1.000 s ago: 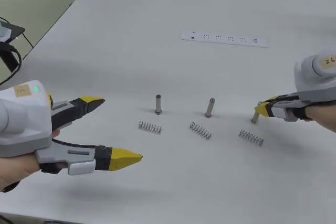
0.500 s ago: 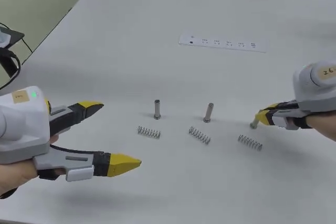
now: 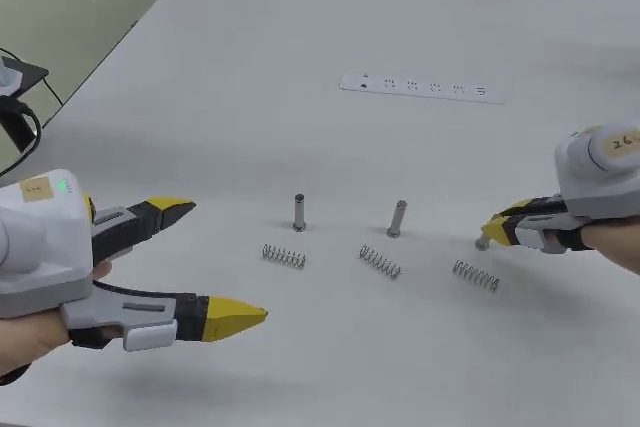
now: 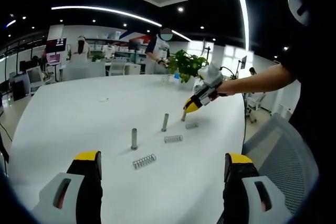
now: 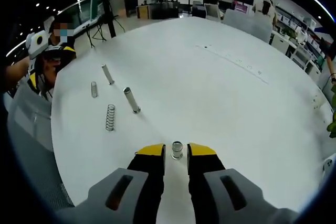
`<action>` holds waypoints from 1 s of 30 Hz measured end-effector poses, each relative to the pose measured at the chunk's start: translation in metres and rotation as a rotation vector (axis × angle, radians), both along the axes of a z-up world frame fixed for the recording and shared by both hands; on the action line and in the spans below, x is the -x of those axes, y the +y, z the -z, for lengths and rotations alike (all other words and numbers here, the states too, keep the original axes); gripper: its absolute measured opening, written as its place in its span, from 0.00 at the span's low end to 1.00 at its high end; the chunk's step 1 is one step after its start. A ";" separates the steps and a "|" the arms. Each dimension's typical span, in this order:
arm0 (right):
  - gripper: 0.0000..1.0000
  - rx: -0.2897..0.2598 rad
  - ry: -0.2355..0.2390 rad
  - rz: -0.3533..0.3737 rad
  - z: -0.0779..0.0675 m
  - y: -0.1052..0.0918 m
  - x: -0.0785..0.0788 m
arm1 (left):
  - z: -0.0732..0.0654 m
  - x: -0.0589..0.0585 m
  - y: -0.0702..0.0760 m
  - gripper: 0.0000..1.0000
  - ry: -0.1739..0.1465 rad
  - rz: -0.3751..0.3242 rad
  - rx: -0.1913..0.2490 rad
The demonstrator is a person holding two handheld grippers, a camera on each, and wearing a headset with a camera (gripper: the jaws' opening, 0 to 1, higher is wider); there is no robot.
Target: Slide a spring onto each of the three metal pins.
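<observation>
Hardly anything has moved in the last second: grippers and parts keep their places, and the slight downward drift is the camera's.

Head view: three grey pins stand upright in a left-to-right row on the table [image 3: 250, 97]: left pin [image 3: 299, 212], middle pin [image 3: 397, 218] and right pin [image 3: 482, 242]. A thin wire coil lies flat just near of each: left spring [image 3: 284, 256], middle spring [image 3: 380, 262] and right spring [image 3: 475, 276], with their long axes roughly left-right. The right gripper [image 3: 492, 229] reaches in from the right, tips at the right pin. The left gripper [image 3: 228, 263] hangs wide open, near and well left of the row.

Left gripper view: the jaws stand wide apart. The left spring [image 4: 144, 161] lies ahead between them, with the left pin [image 4: 134, 138] just beyond, so this gripper looks best placed for it.

Right gripper view: the jaws are narrow, straddling the right pin [image 5: 177, 150], whose round top shows between the yellow tips. I cannot tell whether they press it.
</observation>
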State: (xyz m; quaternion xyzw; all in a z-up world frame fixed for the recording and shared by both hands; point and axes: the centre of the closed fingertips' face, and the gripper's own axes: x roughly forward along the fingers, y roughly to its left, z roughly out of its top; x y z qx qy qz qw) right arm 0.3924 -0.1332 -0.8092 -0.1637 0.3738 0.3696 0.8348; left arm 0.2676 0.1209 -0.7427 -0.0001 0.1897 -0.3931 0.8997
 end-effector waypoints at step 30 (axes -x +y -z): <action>0.46 -0.026 -0.052 0.009 -0.013 0.000 0.004 | 0.001 0.000 -0.002 0.95 0.006 0.002 0.009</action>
